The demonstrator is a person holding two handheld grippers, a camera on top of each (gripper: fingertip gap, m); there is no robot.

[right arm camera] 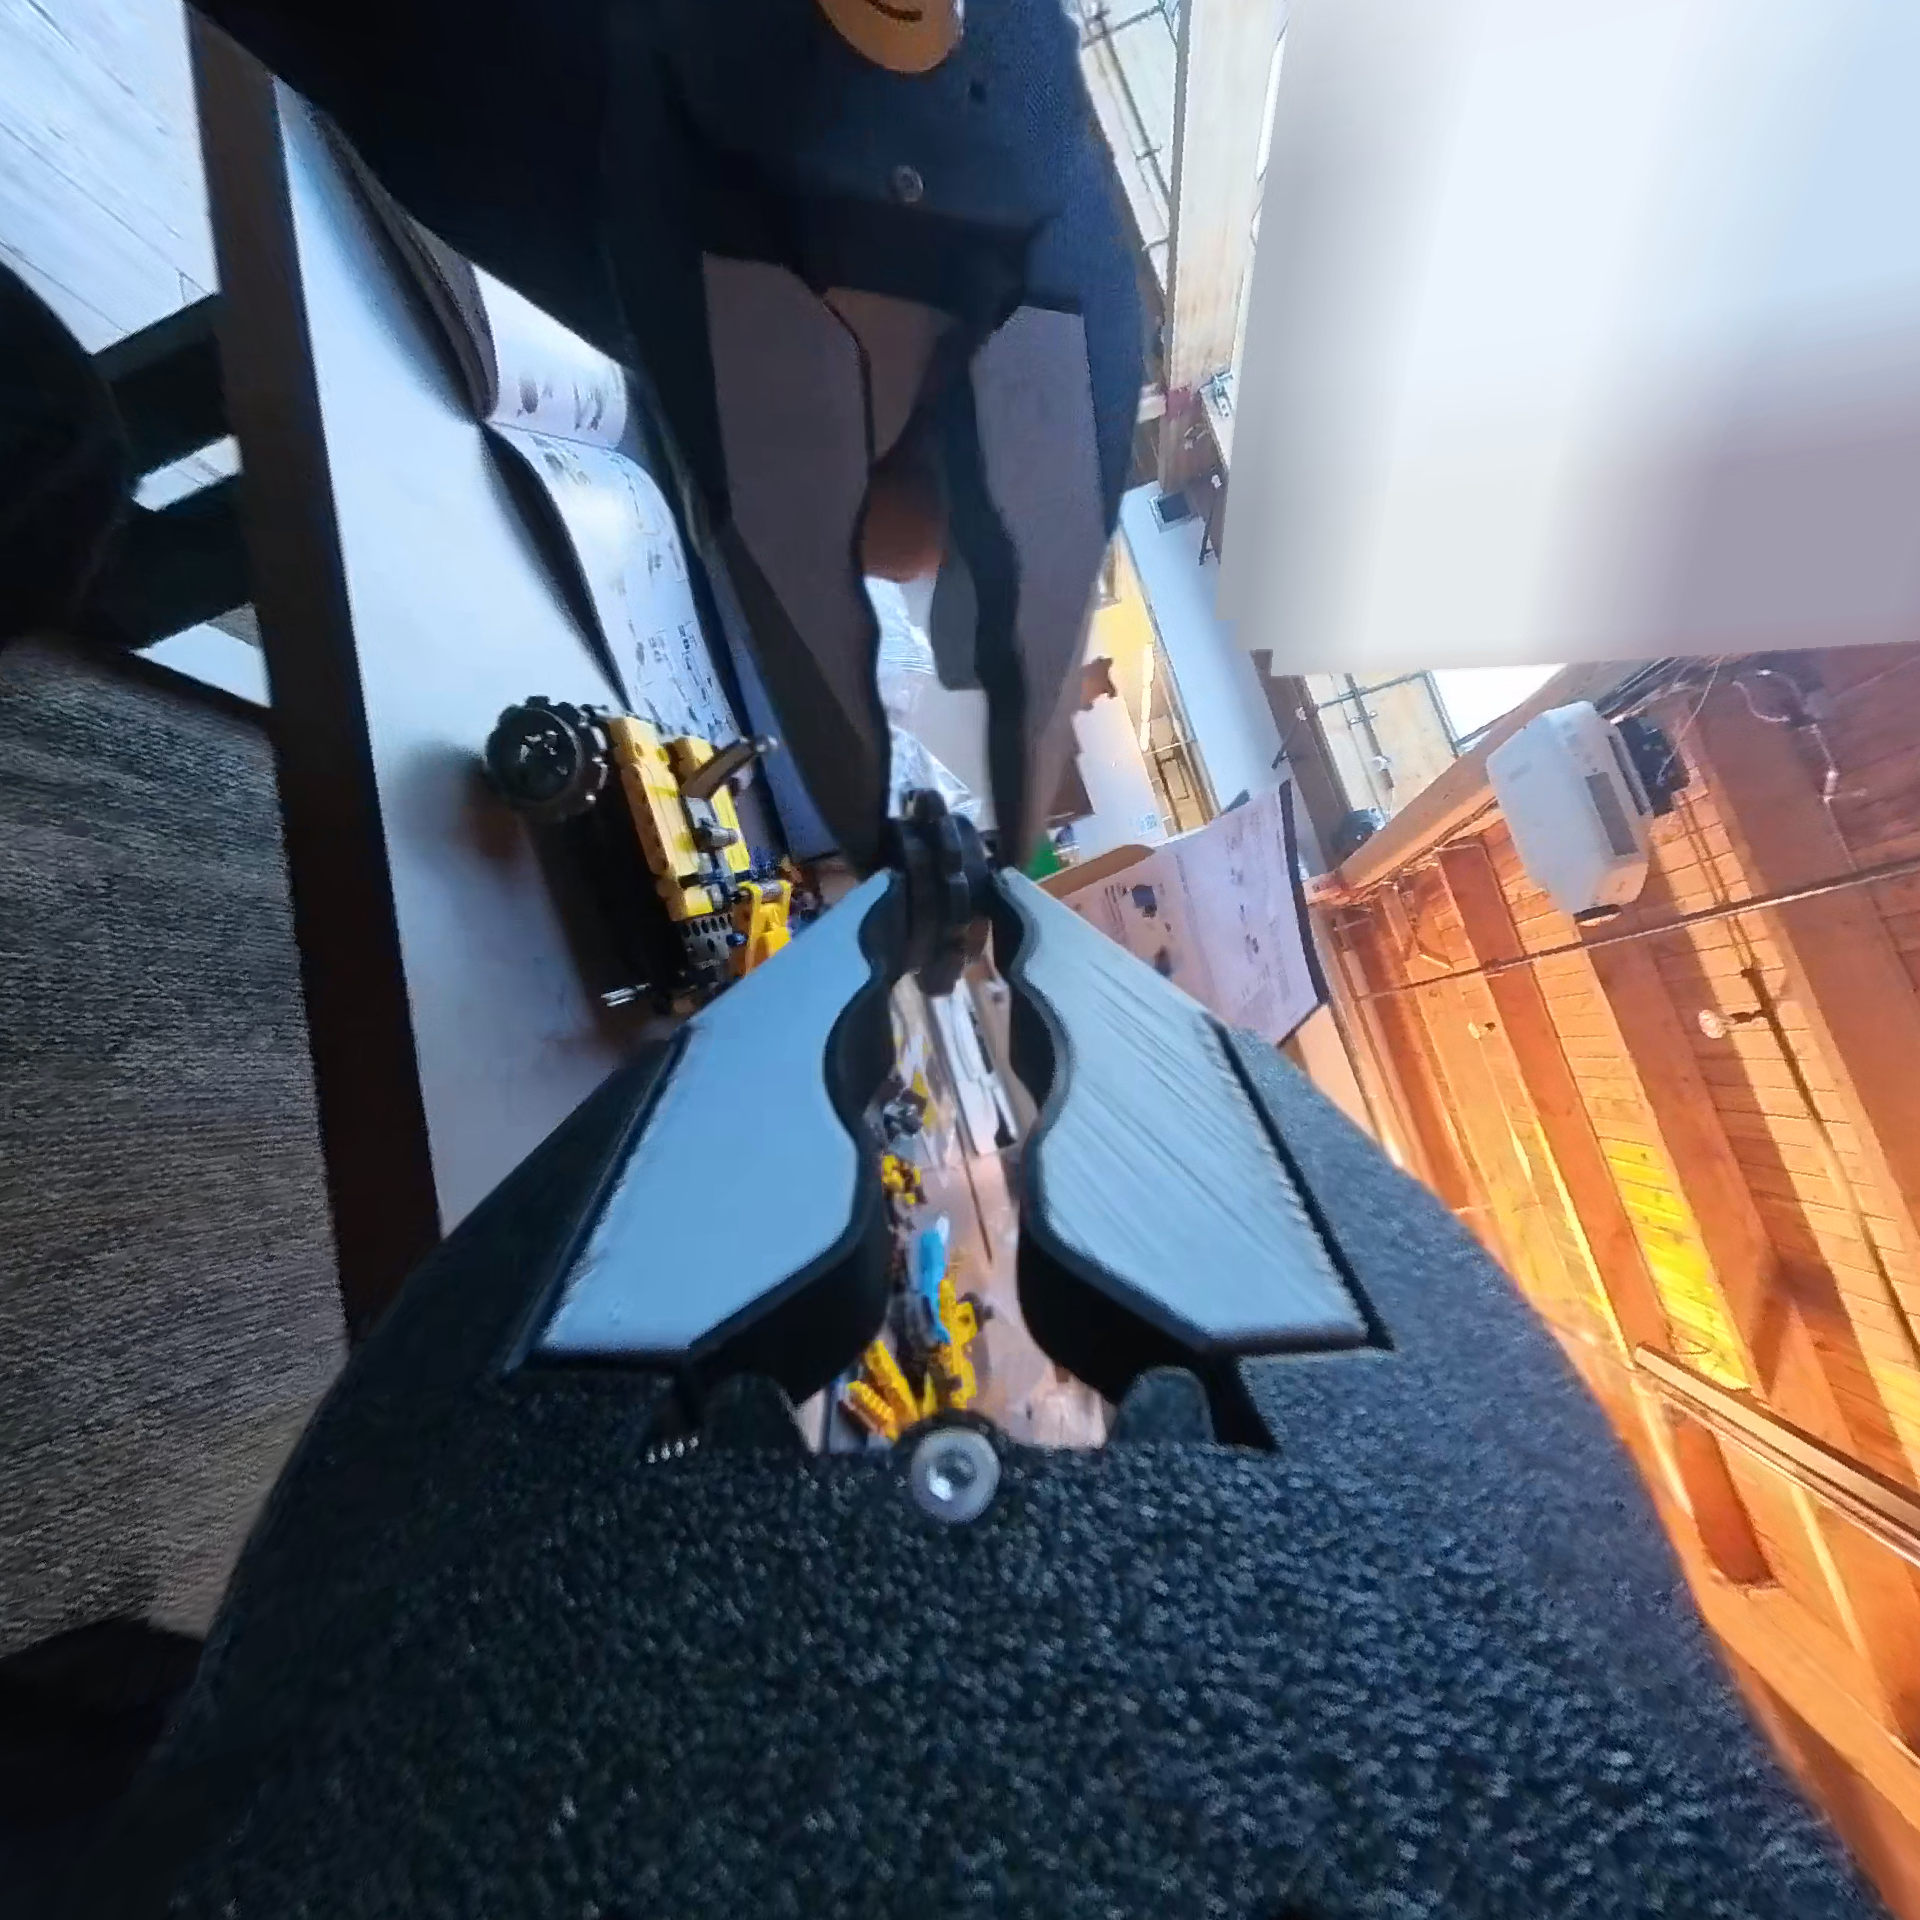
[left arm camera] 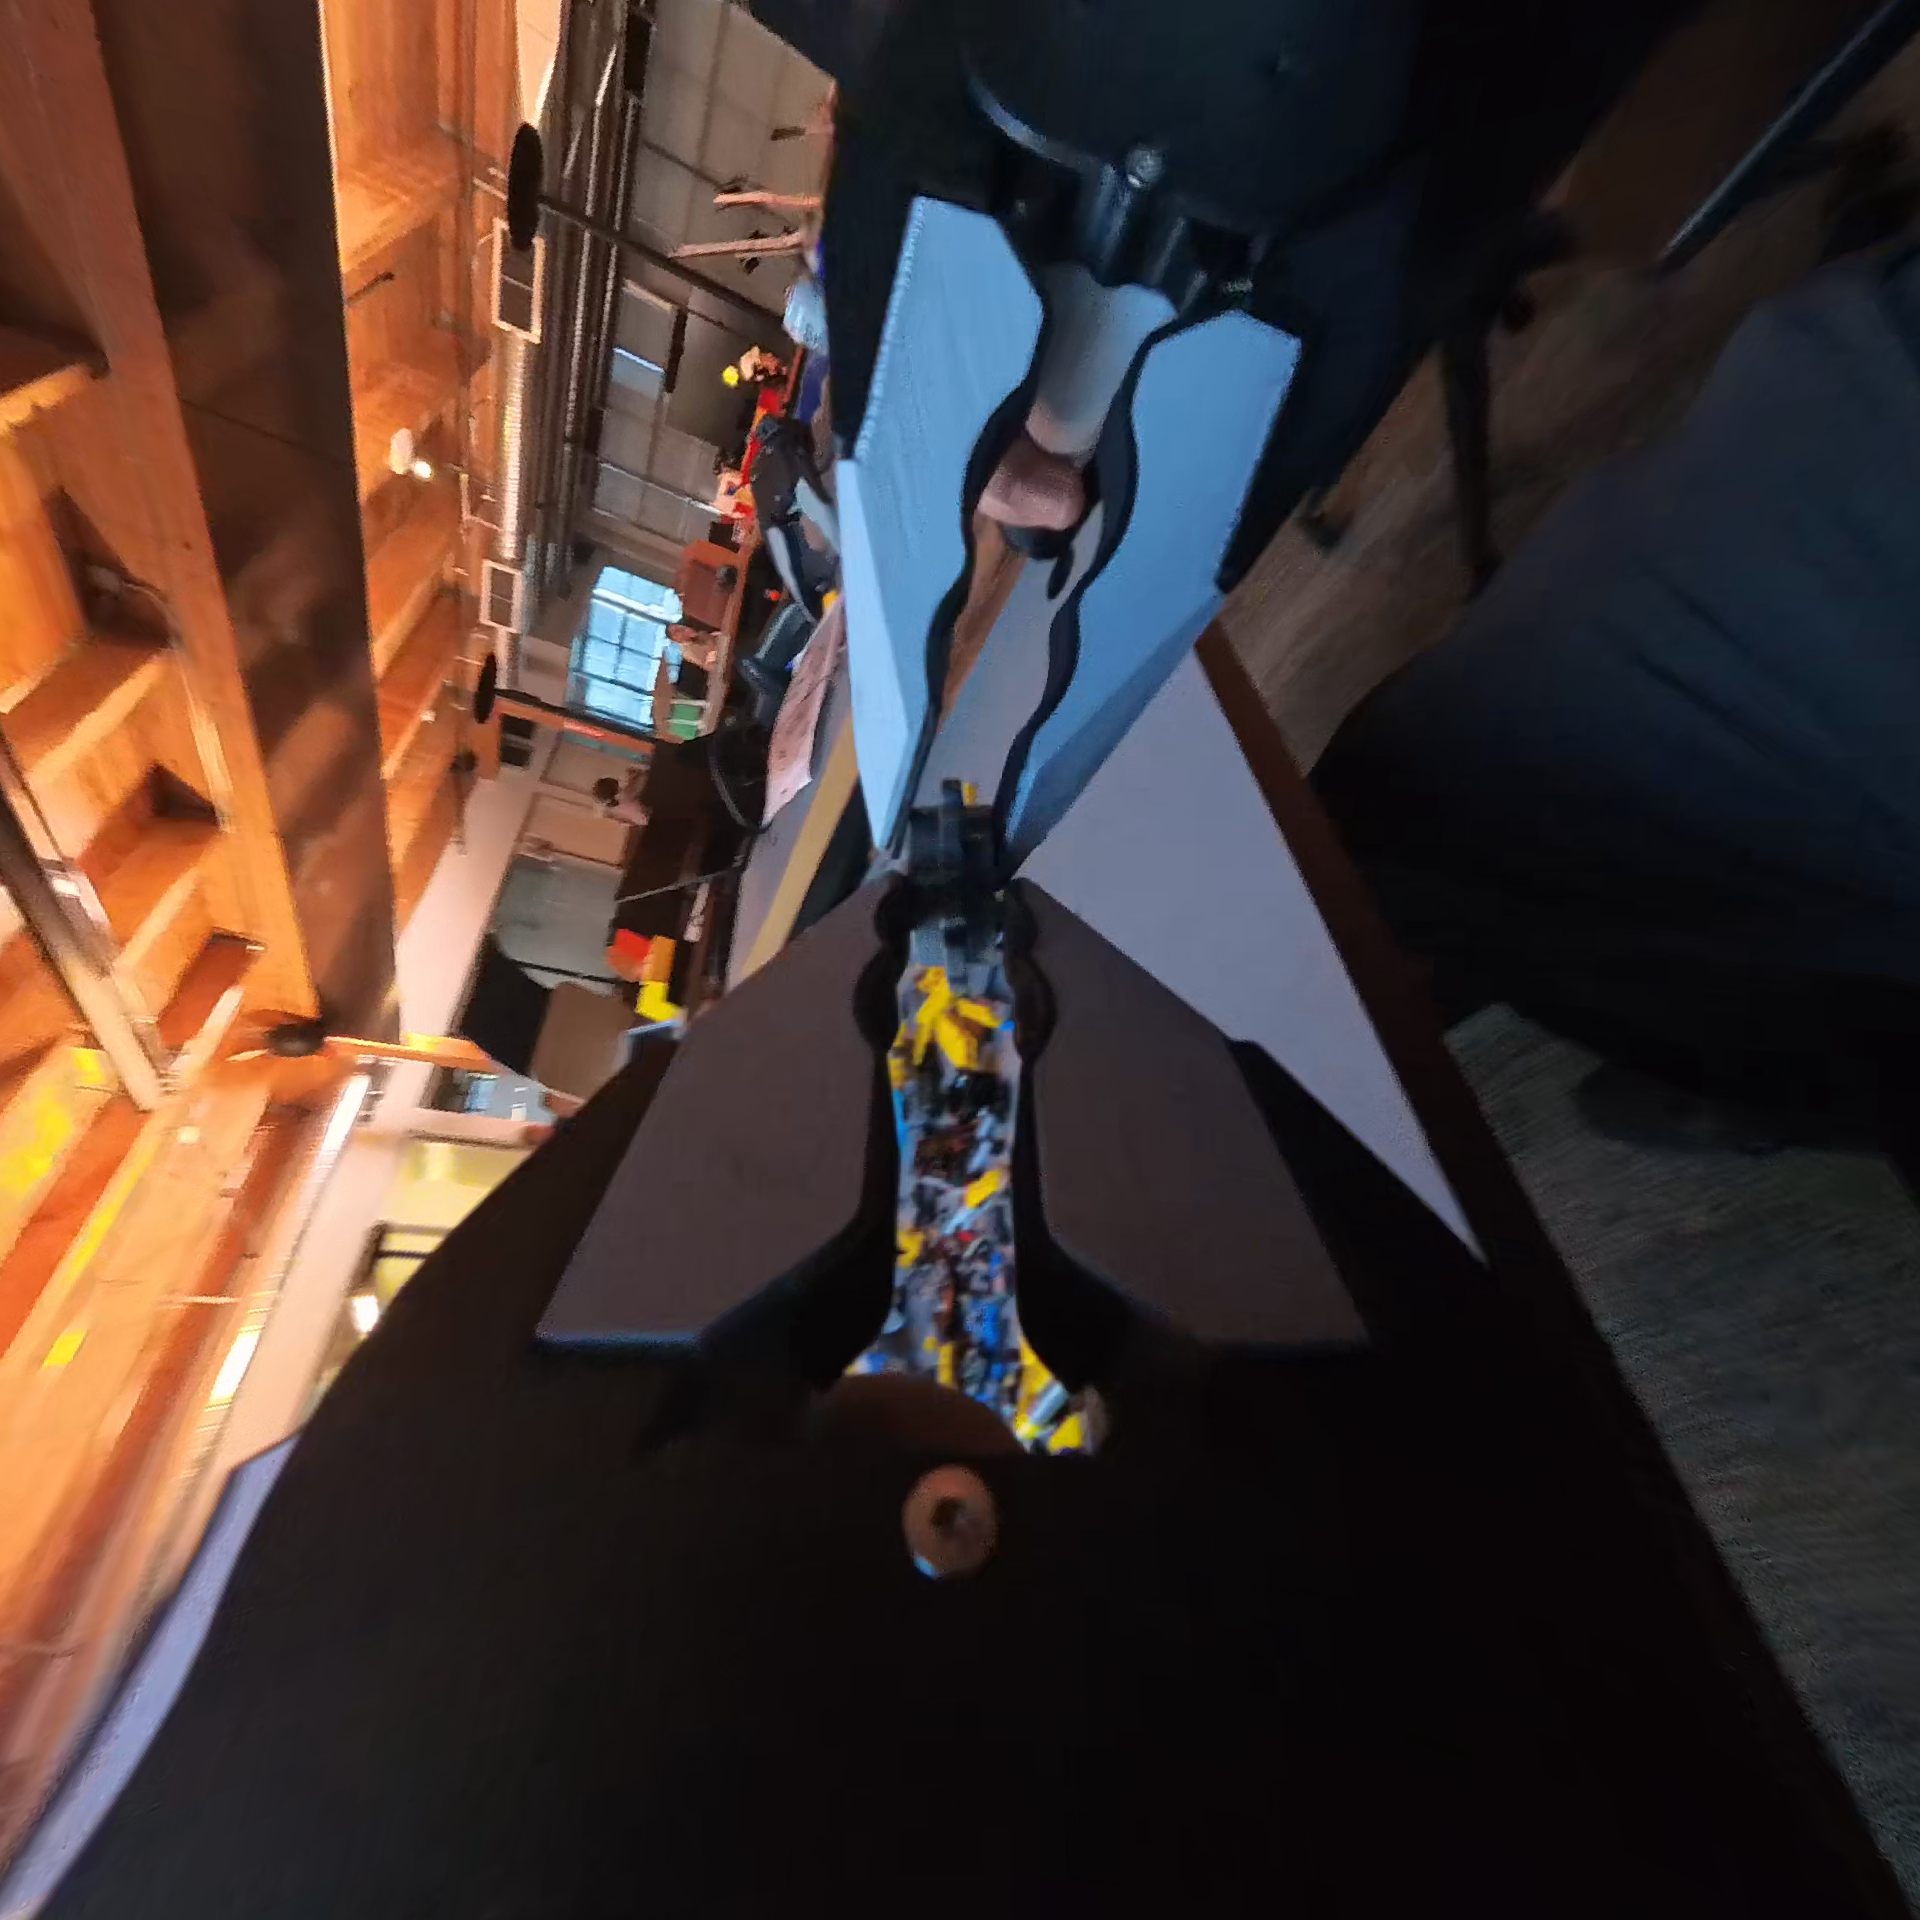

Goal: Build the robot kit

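Observation:
My two grippers meet tip to tip above a white table point(left arm camera: 1174, 831). In the left wrist view my left gripper point(left arm camera: 948, 916), with dark fingers, is shut on a small black toothed wheel piece point(left arm camera: 943, 844) with a grey bit at its tips. My right gripper point(left arm camera: 951, 821), with light blue fingers, comes from the top and pinches the same piece. In the right wrist view my right gripper point(right arm camera: 940, 902) is shut on the toothed wheel point(right arm camera: 940, 920), and the left gripper point(right arm camera: 925, 823) grips it from above.
A yellow and black brick-built vehicle point(right arm camera: 644, 842) with a black wheel stands on the table point(right arm camera: 416, 582) beside an open instruction booklet point(right arm camera: 623, 540). A pile of loose bricks point(left arm camera: 956, 1153) lies below the grippers. The dark table edge point(left arm camera: 1340, 883), carpet point(left arm camera: 1714, 1351) and a dark chair point(left arm camera: 1662, 675) are alongside. Less than 4 cm separates the two grippers' tips.

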